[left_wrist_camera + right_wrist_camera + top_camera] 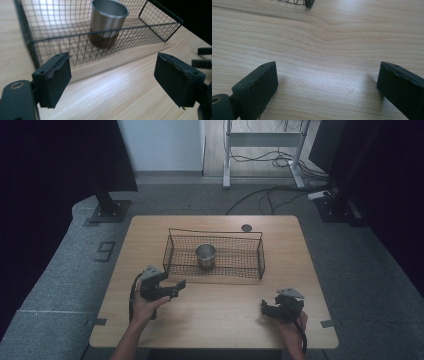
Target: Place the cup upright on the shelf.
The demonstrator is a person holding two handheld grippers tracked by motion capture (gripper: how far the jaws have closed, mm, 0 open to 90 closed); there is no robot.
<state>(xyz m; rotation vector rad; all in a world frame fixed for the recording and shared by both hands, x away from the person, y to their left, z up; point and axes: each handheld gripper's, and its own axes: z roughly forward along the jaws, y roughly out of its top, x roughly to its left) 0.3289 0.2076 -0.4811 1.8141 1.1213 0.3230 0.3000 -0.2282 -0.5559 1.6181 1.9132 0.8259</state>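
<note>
Left gripper (172, 289) points at the steel cup (205, 256) in the wire basket (174, 266).

The cup stands upright near the middle of the basket, at about 1 o'clock from the left gripper, and holds nothing that can be seen. Both grippers are wide apart and empty; the right gripper (270, 308) rests low on the worktop (225, 310). Next, the left one likely must lift over the basket wall and reach the cup.

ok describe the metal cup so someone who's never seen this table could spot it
On the wooden table, find the black wire basket at its middle. The metal cup stands upright inside it, near the centre. It is the one shiny, silver, round thing there.
</note>
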